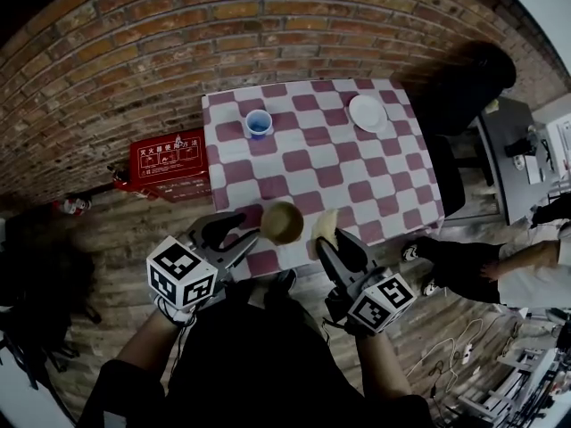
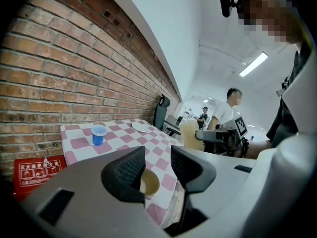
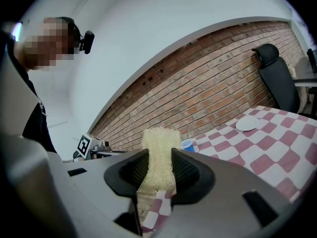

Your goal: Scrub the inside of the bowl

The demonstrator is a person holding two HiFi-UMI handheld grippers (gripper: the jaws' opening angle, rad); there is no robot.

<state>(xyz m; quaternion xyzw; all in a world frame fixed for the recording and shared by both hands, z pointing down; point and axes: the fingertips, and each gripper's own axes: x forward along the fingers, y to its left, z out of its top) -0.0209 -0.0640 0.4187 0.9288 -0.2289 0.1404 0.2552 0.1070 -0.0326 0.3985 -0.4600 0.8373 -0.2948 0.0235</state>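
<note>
Bench (image 1: pixel 357 176) w/ pink-white check cloth stands vs brick wall (image 1: pixel 178 34) on plank floor (image 1: pixel 116 230); bowl (image 1: pixel 282 222) sits near its front edge. L tongs (image 1: pixel 254 234) gape apart just beside bowl's rim. R tongs (image 1: pixel 328 239) are clamped on a pale scrub pad (image 1: pixel 325 225).

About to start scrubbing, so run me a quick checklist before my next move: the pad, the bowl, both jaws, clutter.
1. Scrub pad clamped by the right gripper: ok.
2. Bowl upright on the table, near its front edge: ok.
3. Left gripper steadying the bowl: not ok; jaws apart, bowl beyond them.
4. Scrub pad inside the bowl: not ok; it's beside it.
5. Blue cup and white plate clear of the bowl: ok.
</note>
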